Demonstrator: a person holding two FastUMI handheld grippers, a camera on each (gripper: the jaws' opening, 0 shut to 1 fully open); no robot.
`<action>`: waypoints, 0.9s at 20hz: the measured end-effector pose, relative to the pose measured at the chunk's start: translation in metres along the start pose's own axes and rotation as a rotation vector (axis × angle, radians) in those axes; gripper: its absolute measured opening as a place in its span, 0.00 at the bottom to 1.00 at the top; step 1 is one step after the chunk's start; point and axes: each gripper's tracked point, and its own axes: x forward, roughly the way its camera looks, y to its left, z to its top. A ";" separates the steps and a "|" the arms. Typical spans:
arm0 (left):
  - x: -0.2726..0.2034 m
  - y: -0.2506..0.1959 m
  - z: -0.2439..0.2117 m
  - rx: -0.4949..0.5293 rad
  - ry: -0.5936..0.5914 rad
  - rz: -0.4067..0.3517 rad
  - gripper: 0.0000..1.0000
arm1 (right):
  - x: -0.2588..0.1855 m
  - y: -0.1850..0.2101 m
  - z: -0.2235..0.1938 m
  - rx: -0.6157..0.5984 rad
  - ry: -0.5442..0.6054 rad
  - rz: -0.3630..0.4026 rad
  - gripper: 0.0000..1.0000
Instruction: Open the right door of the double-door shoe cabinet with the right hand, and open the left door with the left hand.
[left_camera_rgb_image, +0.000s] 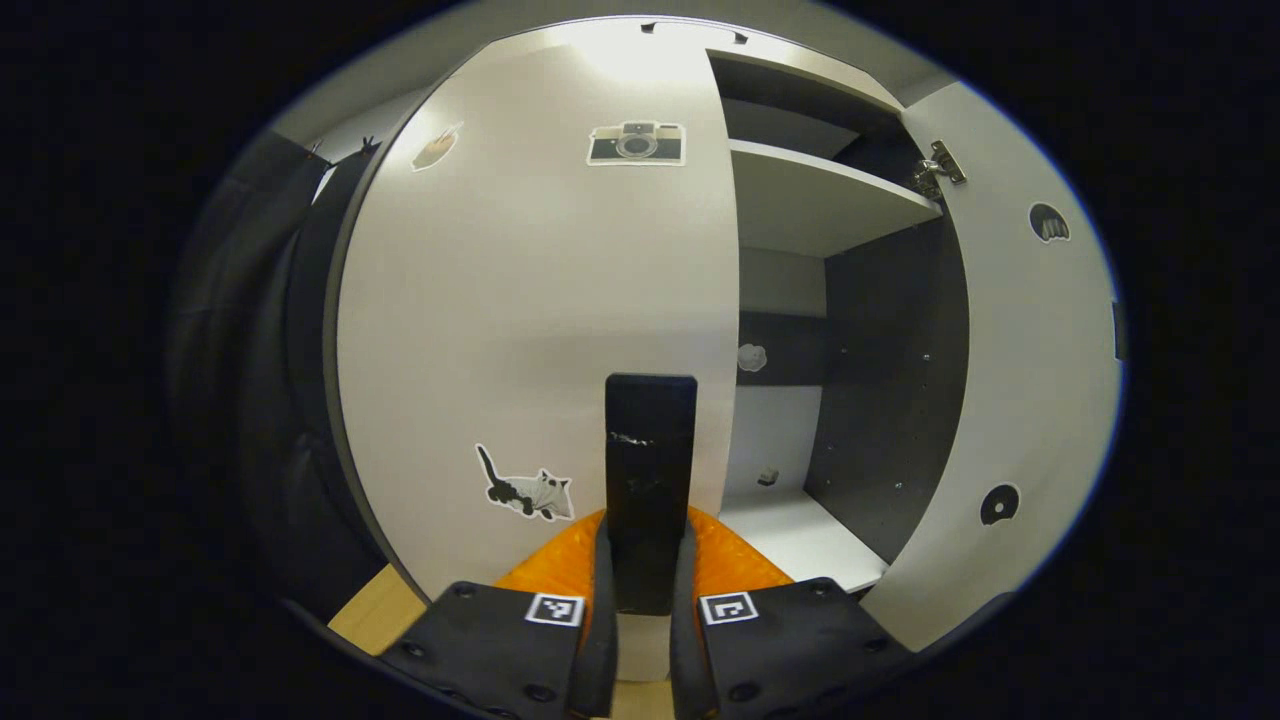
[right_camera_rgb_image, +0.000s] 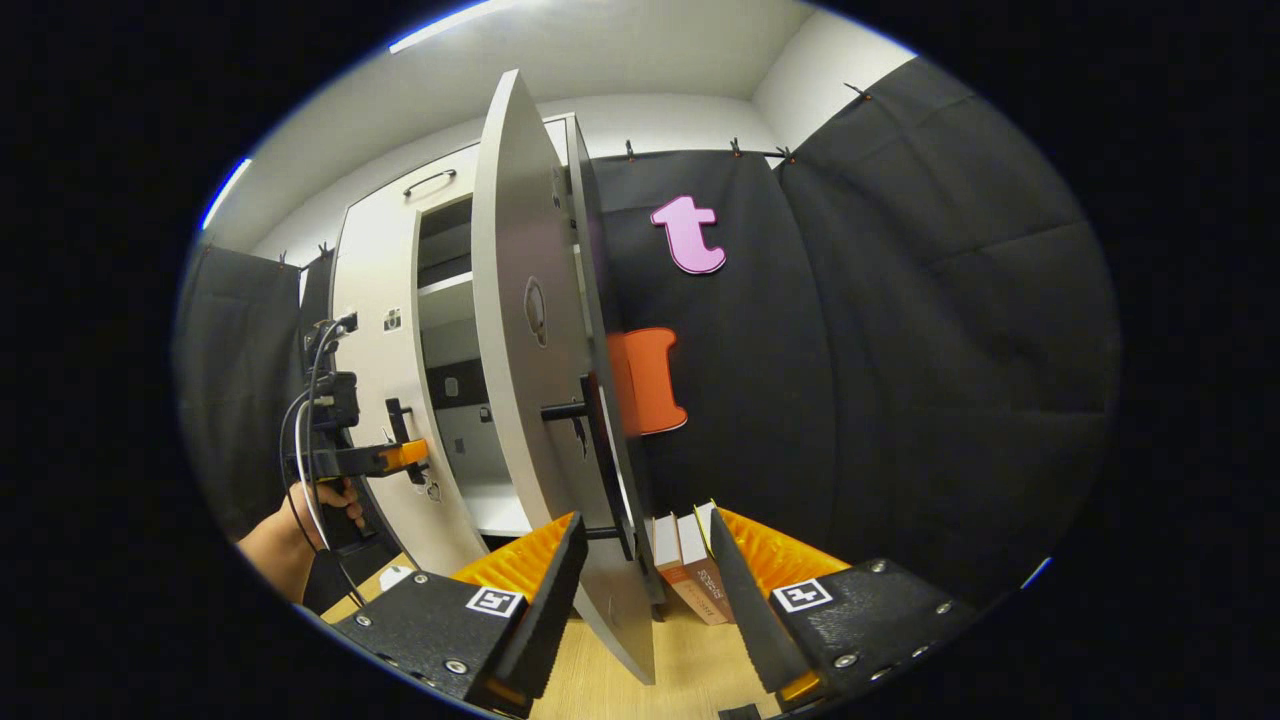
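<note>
The white left door (left_camera_rgb_image: 520, 300) of the shoe cabinet stands closed, stickers on its face. Its black upright handle (left_camera_rgb_image: 650, 450) sits between my left gripper's (left_camera_rgb_image: 647, 528) fingers, which press on both its sides. In the right gripper view that left gripper (right_camera_rgb_image: 405, 457) shows farther off at the left door's handle, held by a hand (right_camera_rgb_image: 330, 495). The right door (right_camera_rgb_image: 530, 380) is swung wide open and shows nearly edge-on. Its black handle (right_camera_rgb_image: 600, 460) lies just ahead of my right gripper (right_camera_rgb_image: 643, 515), whose fingers stand open and apart on either side of it, not touching.
Inside the open right half are a white shelf (left_camera_rgb_image: 820, 200), a dark side wall and a white bottom board (left_camera_rgb_image: 800, 540). The open right door (left_camera_rgb_image: 1030, 350) stands at the right. Several thin boxes (right_camera_rgb_image: 690, 570) lean at the cloth wall on the wooden floor (right_camera_rgb_image: 690, 660).
</note>
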 end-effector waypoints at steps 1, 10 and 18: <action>-0.010 0.002 0.001 0.022 -0.007 0.021 0.26 | -0.004 0.001 0.000 -0.005 -0.001 0.007 0.76; -0.059 0.023 -0.003 -0.007 -0.029 0.121 0.26 | -0.004 0.003 -0.008 -0.044 0.027 0.050 0.76; -0.091 0.042 -0.001 -0.027 -0.043 0.180 0.18 | 0.002 -0.005 -0.007 -0.032 0.021 0.033 0.76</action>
